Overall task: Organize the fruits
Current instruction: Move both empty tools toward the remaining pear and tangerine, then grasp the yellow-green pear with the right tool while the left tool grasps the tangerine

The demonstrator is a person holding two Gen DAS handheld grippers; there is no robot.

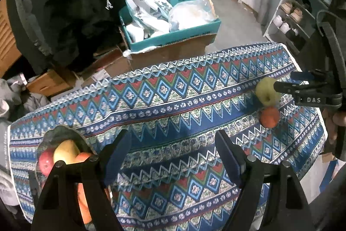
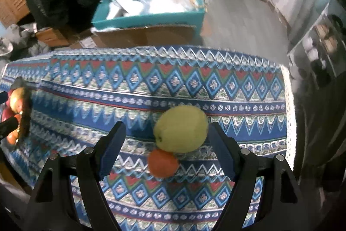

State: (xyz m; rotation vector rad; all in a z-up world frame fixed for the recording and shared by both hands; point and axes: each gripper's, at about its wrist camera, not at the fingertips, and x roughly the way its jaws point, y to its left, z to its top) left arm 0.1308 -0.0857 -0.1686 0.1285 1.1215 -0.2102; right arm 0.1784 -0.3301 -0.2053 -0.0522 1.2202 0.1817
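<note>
On the right side of the table (image 2: 248, 105), the right tool (image 2: 166, 140) hangs spread around a green apple (image 2: 181, 129) touching an orange (image 2: 163, 162), likely to carry it to the bowl (image 1: 64, 133) at left, where the left tool (image 1: 173, 157) waits, spread and empty.

Your right tool (image 2: 166, 142) hangs with jaws apart above the patterned surface (image 2: 237, 88); a green apple (image 2: 181, 128), perhaps touching the right pad, sits against an orange (image 2: 163, 162) between them.

Both wrist cams look steeply down, close over the patterned tablecloth (image 1: 173, 101); both catch green apple (image 2: 181, 129) and orange (image 2: 163, 162).
</note>
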